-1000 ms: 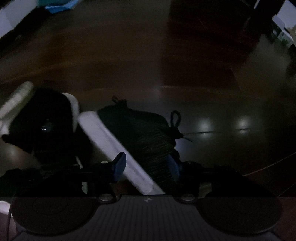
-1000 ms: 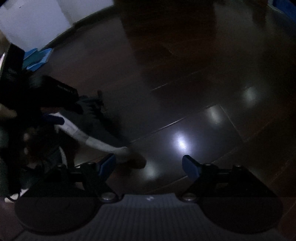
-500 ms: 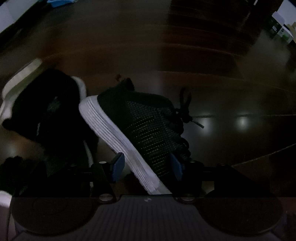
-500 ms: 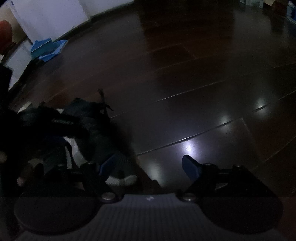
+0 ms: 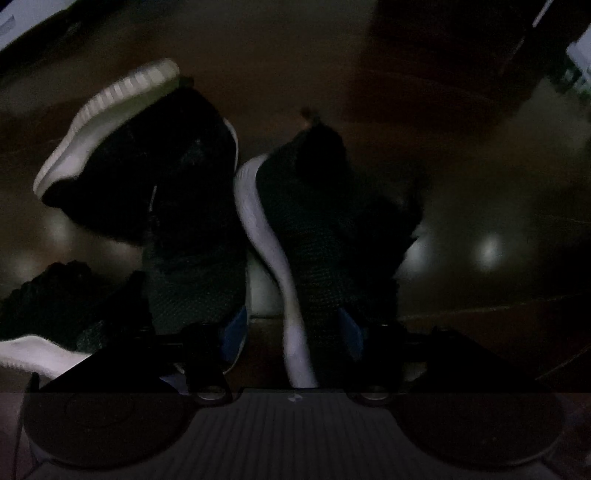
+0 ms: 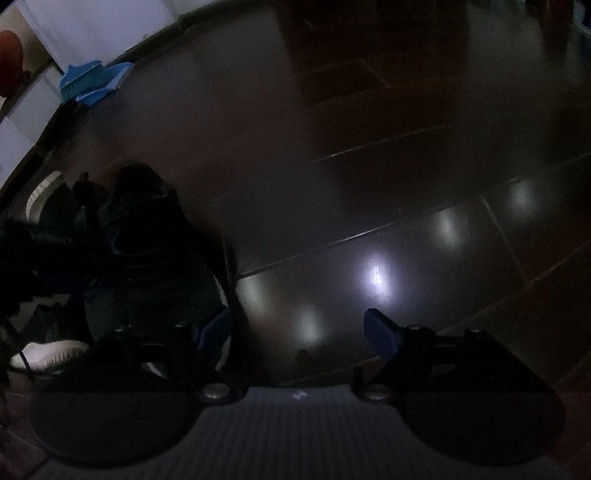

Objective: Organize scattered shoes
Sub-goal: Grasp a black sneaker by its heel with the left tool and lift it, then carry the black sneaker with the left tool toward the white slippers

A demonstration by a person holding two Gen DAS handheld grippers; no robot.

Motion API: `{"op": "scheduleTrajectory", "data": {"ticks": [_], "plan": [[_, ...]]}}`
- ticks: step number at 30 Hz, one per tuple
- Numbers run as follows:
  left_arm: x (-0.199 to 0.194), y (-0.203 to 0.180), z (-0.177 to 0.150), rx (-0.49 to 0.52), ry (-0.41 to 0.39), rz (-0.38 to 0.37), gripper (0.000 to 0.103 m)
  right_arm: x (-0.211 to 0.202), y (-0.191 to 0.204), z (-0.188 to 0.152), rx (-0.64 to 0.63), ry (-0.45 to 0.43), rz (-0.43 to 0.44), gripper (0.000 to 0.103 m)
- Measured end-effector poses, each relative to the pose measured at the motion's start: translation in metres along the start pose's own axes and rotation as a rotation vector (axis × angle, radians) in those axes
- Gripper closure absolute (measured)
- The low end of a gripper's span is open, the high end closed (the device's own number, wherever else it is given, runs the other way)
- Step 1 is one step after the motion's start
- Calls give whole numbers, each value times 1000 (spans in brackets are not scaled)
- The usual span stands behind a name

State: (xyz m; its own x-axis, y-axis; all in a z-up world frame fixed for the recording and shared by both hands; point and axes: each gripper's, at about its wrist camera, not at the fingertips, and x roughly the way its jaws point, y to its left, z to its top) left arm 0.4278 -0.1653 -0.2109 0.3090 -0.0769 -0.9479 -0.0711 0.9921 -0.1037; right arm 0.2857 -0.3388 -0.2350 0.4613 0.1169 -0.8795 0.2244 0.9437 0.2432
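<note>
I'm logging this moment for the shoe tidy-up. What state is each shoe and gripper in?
left gripper: shut on the held shoe.
held shoe: tipped up, white sole facing left.
second shoe: beside it, tipped, ribbed sole uppermost.
third shoe: low at the left, partly hidden.
right gripper: jaws apart, empty, over bare floor.

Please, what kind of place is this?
Probably a dim room in a home: dark glossy wooden floor, black sneakers lying on it, and a blue brush with dustpan by the white wall.

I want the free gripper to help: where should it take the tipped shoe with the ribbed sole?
Probably the ribbed shoe at its raised sole edge, from the open floor side; it lies tipped, sole edge exposed. The right hand-held gripper is open.
</note>
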Motion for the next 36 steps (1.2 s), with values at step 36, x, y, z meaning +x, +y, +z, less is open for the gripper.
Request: {"op": "scheduleTrajectory", "data": {"ticks": [36], "plan": [[59,13,51,-138,54,161,63,46,50,16,-197,20,36,22]]}}
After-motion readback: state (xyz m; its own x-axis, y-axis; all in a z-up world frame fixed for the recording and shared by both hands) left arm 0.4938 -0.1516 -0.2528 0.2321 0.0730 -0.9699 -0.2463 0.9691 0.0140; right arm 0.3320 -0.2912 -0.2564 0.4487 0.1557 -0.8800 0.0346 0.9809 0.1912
